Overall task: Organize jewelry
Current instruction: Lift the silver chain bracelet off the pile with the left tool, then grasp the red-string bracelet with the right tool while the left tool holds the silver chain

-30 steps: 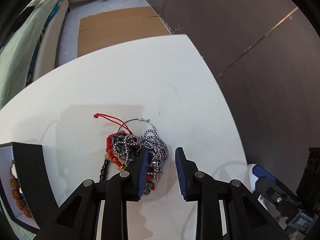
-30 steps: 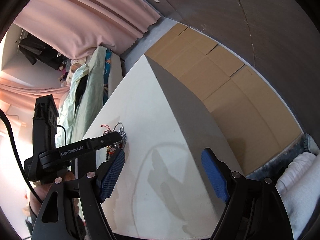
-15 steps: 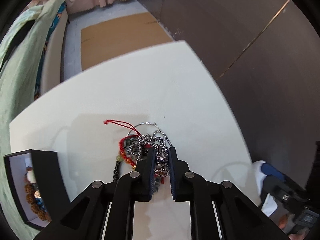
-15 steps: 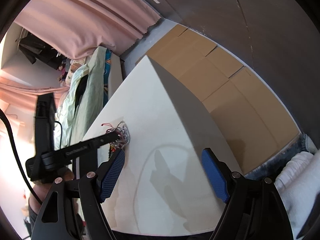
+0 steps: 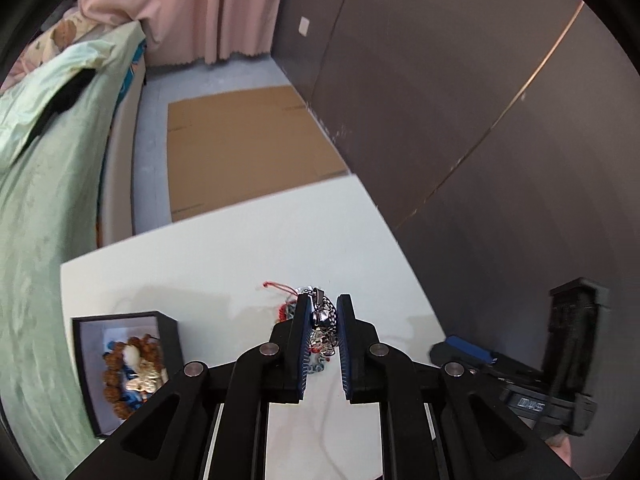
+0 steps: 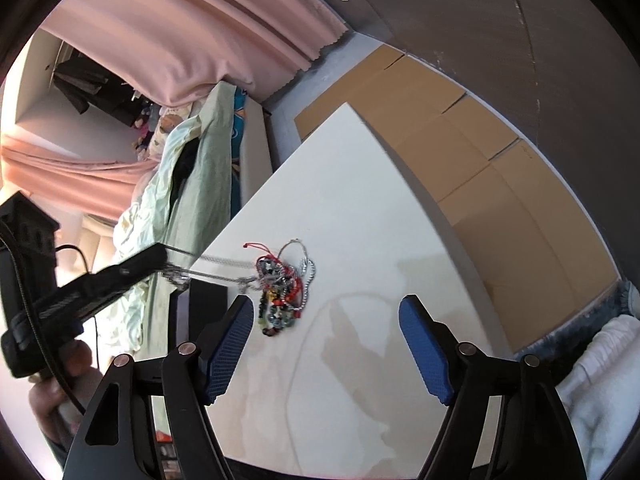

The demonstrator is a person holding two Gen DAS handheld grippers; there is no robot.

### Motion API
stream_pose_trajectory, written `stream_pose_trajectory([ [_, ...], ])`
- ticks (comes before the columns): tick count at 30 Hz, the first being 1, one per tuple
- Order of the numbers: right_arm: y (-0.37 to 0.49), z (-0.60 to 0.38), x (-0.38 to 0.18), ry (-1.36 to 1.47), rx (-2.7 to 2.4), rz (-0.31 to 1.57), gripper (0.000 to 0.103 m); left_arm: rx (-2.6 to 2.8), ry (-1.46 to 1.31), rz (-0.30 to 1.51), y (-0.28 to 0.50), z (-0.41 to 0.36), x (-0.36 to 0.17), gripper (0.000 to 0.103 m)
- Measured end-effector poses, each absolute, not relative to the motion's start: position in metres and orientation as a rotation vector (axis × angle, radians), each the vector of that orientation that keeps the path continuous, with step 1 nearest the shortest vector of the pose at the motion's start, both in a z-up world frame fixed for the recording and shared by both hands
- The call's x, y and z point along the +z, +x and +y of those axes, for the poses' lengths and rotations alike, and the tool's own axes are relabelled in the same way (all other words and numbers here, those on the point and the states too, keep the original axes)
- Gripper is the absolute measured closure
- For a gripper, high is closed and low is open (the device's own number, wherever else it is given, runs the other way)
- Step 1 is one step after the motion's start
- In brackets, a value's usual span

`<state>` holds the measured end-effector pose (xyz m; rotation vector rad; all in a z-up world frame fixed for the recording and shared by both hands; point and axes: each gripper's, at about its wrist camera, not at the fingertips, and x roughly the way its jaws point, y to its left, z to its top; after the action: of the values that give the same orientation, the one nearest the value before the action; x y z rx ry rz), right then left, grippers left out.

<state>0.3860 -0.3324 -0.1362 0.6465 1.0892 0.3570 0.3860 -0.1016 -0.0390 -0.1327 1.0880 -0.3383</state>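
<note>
- Pinching a silver chain (image 5: 322, 314), the left claw (image 5: 323, 312) sits at lower centre of the left wrist view; its blue pads are clamped on the links, with a small metal charm caught between them
- In the right wrist view the same chain runs taut from the left claw, at the left edge, across to the jewelry tangle (image 6: 282, 290) at centre frame; the far end is caught in the heap, so it has not come free
- The tangle lies on the white worktop (image 6: 360, 208); it mixes silver chains, a red cord with a tassel, a thin wire hoop, and dark and coloured beads, all knotted together
- A black jewelry box (image 5: 124, 360) stands open at lower left of the left wrist view, just beside the left claw; brown beads and a pale charm already lie inside
- The right claw (image 6: 326, 346) hovers over the worktop at lower centre of its own view, jaws apart with nothing between them; they have just been closing a little
- Handling, as a judgement: the chain is light, limp and slippery; it will sag and swing, and smooth links can slide out of flat pads, so a grip across a charm or clasp is safer than one on bare links
- The cords and the thin hoop look easy to snag or bend; a hard pull would likely drag the whole heap along, not free one piece
- Pinning the heap with the right claw at the beaded, bulkier part, near the frame's centre, should let the chain draw out
</note>
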Motion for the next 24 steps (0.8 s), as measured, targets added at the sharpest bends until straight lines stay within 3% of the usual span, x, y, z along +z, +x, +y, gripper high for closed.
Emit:
stream_pose_trajectory([
  [4,0.393,-0.322,-0.136,0.645,0.378,1.102,0.039,-0.346,-0.16,1.037,0.381,-0.088,-0.018,0.09],
  [15,0.404,-0.286,-0.132,0.587,0.408,1.128,0.041,-0.357,-0.201,0.869,0.356,-0.05,0.053,0.09],
  [19,0.41,-0.273,-0.139,0.572,0.412,1.168,0.052,-0.352,-0.212,0.819,0.347,-0.037,0.074,0.09],
  [24,0.42,-0.254,-0.148,0.522,0.401,1.215,0.057,-0.332,-0.213,0.77,0.341,-0.018,0.092,0.09],
])
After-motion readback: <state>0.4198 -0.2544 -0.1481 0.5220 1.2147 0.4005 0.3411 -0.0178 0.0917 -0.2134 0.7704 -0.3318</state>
